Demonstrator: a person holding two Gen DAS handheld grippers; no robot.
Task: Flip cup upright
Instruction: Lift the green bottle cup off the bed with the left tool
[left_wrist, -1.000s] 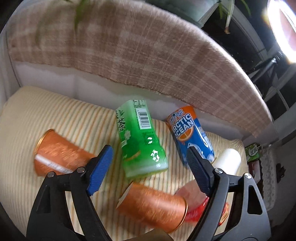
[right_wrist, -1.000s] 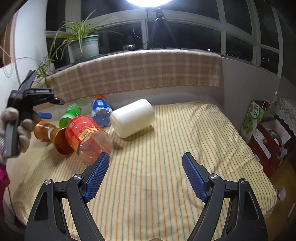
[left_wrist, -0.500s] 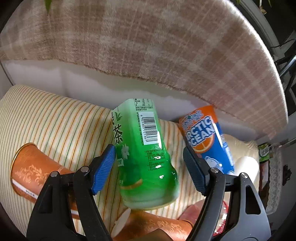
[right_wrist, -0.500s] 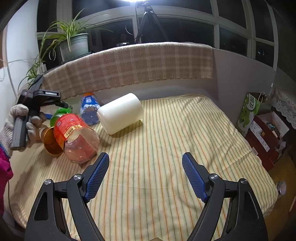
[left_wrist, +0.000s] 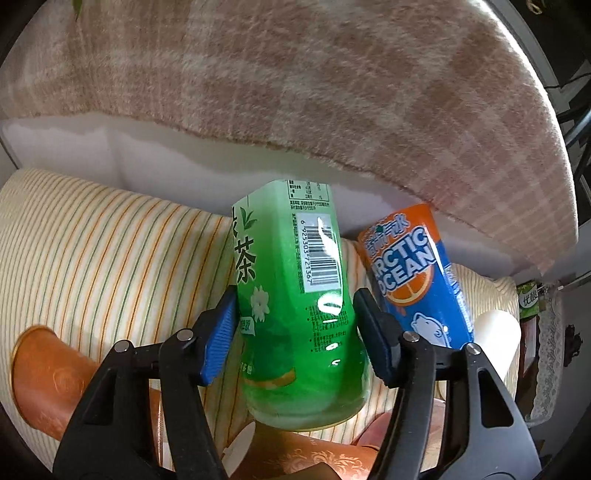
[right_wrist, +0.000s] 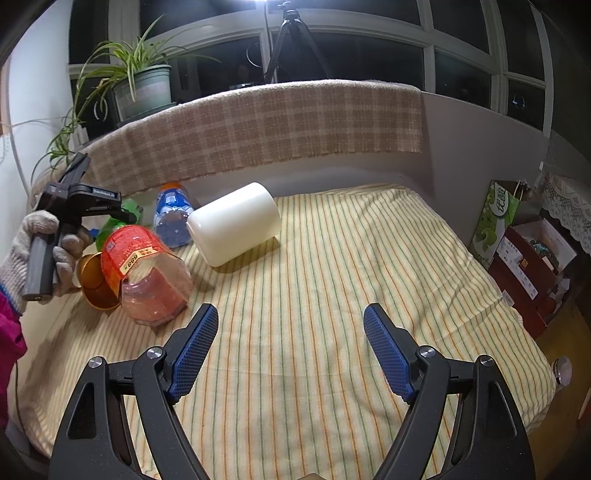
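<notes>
A green tea cup (left_wrist: 295, 295) lies on its side on the striped cloth. My left gripper (left_wrist: 293, 332) is shut on it, blue pads pressed on both flanks. It shows as a green sliver (right_wrist: 118, 221) in the right wrist view, behind the left gripper's body (right_wrist: 74, 206). My right gripper (right_wrist: 290, 349) is open and empty above the bare striped cloth (right_wrist: 332, 295), well right of the cups.
A blue Arctic Ocean cup (left_wrist: 417, 280) lies right beside the green one. Two copper cups (left_wrist: 44, 376) (left_wrist: 314, 458) lie near. A red-labelled clear cup (right_wrist: 147, 273) and a white cylinder (right_wrist: 232, 221) lie on their sides. Plaid backrest (left_wrist: 295, 74) behind; boxes (right_wrist: 528, 266) at right.
My left gripper moved forward onto the green cup and closed from open to gripping its sides. The right gripper stayed open and shifted its view only slightly.
</notes>
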